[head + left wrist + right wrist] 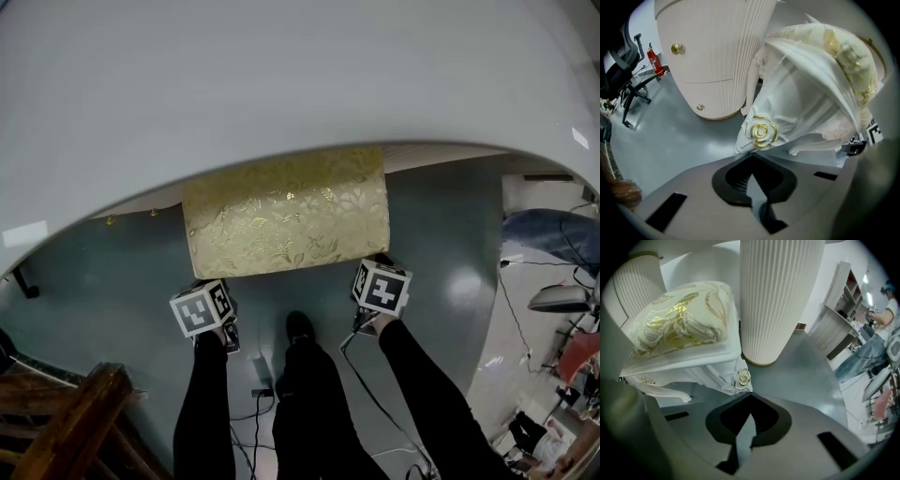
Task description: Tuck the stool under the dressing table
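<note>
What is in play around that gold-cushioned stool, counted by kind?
Stool: 1
Dressing table: 1
Grippers: 2 (left gripper, right gripper)
Total: 4

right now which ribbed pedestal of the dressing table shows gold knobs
The left pedestal: two gold knobs on its front. The right pedestal shows plain ribbing only.

I see a glossy grey-blue floor [103,281] carrying the white carved stool with a gold brocade cushion [286,211], the dressing table's ribbed white pedestals [776,301] just beside it, loose black cables [259,398] and, farther off, a red fire extinguisher [655,61].
</note>
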Demonstrator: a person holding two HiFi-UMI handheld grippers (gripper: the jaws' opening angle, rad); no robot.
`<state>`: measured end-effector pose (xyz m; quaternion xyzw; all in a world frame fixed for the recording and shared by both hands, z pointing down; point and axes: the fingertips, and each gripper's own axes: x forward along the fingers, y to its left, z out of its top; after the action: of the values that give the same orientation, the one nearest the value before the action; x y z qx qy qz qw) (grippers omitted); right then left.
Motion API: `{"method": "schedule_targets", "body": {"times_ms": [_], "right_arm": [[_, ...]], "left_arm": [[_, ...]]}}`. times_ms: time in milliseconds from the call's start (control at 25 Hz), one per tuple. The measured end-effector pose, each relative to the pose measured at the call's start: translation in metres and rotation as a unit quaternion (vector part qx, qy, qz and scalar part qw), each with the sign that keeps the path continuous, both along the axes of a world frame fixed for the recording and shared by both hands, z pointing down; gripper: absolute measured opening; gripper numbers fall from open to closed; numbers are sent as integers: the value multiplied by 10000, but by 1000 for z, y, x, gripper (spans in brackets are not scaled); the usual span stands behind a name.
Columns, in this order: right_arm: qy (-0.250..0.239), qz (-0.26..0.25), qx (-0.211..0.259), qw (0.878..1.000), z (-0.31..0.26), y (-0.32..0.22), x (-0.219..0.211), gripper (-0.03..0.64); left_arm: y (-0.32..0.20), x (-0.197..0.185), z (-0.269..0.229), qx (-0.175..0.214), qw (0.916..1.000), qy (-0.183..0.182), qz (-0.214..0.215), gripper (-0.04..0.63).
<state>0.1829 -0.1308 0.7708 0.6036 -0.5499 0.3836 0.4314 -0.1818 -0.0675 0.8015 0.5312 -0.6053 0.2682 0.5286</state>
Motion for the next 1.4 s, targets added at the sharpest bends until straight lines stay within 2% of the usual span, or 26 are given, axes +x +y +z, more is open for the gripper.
{"method": "schedule_targets", "body": {"times_ms": [720, 1000, 1160, 1400], "right_arm": [[-11, -126, 102, 9999, 0, -4, 1, 3], [-131, -372, 325, 9987, -2, -1, -7, 4], [-140, -481, 385, 9980, -9, 9, -11, 3], [-308, -451, 373, 9978, -16, 34, -18, 3]], "left_arm": [[1, 2, 1, -45, 9997, 2, -257, 8], [6, 4, 5, 63, 9995, -273, 157, 8], [17, 5, -1, 120, 9995, -264, 82, 8], [25, 15, -22, 307, 9989, -223, 273, 8]]}}
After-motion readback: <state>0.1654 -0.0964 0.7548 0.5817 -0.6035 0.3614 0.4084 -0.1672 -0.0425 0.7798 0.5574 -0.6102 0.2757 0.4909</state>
